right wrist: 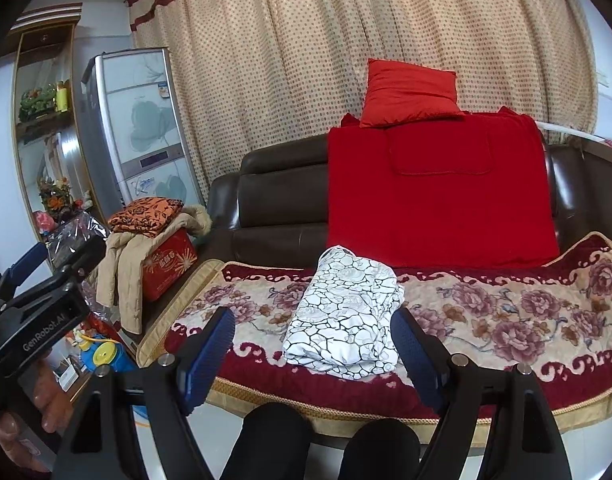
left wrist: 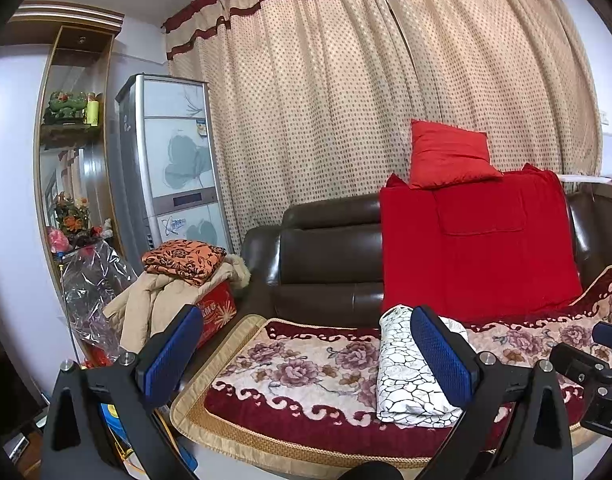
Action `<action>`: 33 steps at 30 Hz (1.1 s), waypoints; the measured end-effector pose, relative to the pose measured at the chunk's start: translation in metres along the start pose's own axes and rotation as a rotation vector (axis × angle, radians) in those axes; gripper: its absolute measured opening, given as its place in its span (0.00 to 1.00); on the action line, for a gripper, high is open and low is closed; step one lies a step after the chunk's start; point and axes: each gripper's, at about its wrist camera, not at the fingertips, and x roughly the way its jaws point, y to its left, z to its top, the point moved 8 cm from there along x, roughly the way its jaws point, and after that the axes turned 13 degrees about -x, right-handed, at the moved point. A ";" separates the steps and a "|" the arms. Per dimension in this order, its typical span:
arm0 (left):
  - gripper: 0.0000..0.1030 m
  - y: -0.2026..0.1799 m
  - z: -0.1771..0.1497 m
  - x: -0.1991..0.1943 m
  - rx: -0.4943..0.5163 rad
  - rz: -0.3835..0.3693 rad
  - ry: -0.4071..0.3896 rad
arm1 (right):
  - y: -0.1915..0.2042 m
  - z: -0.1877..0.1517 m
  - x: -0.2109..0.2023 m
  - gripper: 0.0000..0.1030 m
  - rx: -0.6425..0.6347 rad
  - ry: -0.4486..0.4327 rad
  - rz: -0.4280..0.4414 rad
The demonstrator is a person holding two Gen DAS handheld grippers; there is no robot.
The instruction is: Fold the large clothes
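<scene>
The white garment (right wrist: 344,326) with a pattern of thin black cracked lines lies folded into a thick, compact bundle. Its edges are a little uneven, and one rounded end points toward the back of the sofa (right wrist: 281,200). It rests on the flowered cover (right wrist: 506,320) of the sofa seat, near the front edge of the seat and just in front of the red blanket (right wrist: 438,196) that hangs over the sofa back. A red cushion (right wrist: 410,92) sits on top of the sofa back, above the blanket.

The right gripper (right wrist: 312,354) hangs in front of the sofa and points slightly down at the garment. Its jaws stand wide apart, one blue pad on each side of the bundle, and they hold nothing; the pads do not touch the cloth. Below it, in front of the sofa edge, two dark knees (right wrist: 326,440) of the person are visible.

The left gripper (left wrist: 308,354) is at the left of the sofa seat and points nearly level toward the sofa back. Its jaws are also wide open and empty. In the left wrist view the garment (left wrist: 410,376) is partly behind its right finger (left wrist: 442,356). In the right wrist view a hand (right wrist: 29,412) holds the body of this gripper at the left border.

At the left of the sofa there is a red box (right wrist: 167,264) with a beige coat (right wrist: 125,276) and an orange folded cloth (right wrist: 145,214) on it.
</scene>
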 end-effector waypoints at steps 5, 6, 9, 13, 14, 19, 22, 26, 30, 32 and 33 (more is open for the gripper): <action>1.00 0.000 0.000 -0.001 -0.003 0.002 -0.001 | 0.001 0.000 -0.002 0.81 0.001 0.000 -0.002; 1.00 0.000 0.000 -0.001 -0.005 0.002 -0.001 | 0.001 0.000 -0.003 0.81 -0.001 -0.001 -0.004; 1.00 0.002 0.000 -0.002 -0.010 0.002 -0.002 | 0.003 0.000 -0.003 0.81 -0.005 0.000 -0.001; 1.00 0.003 -0.001 -0.002 -0.015 -0.001 0.005 | 0.005 0.001 -0.005 0.81 -0.008 -0.004 0.000; 1.00 0.003 -0.001 -0.002 -0.017 -0.004 0.006 | 0.005 0.001 -0.005 0.81 -0.008 -0.003 -0.002; 1.00 0.006 -0.001 -0.002 -0.023 -0.006 0.007 | 0.003 0.002 -0.004 0.81 -0.007 0.002 -0.014; 1.00 0.006 -0.001 -0.001 -0.023 -0.005 0.007 | 0.003 0.002 -0.004 0.81 -0.008 0.007 -0.024; 1.00 0.008 -0.003 -0.001 -0.024 -0.002 0.007 | 0.005 0.000 -0.001 0.81 -0.016 0.016 -0.034; 1.00 0.010 -0.005 0.001 -0.022 0.004 0.009 | 0.007 -0.002 0.003 0.81 -0.018 0.026 -0.028; 1.00 0.011 -0.006 0.003 -0.021 0.007 0.011 | 0.008 -0.002 0.004 0.81 -0.021 0.029 -0.026; 1.00 0.012 -0.007 0.005 -0.020 0.008 0.014 | 0.009 -0.002 0.004 0.81 -0.022 0.029 -0.026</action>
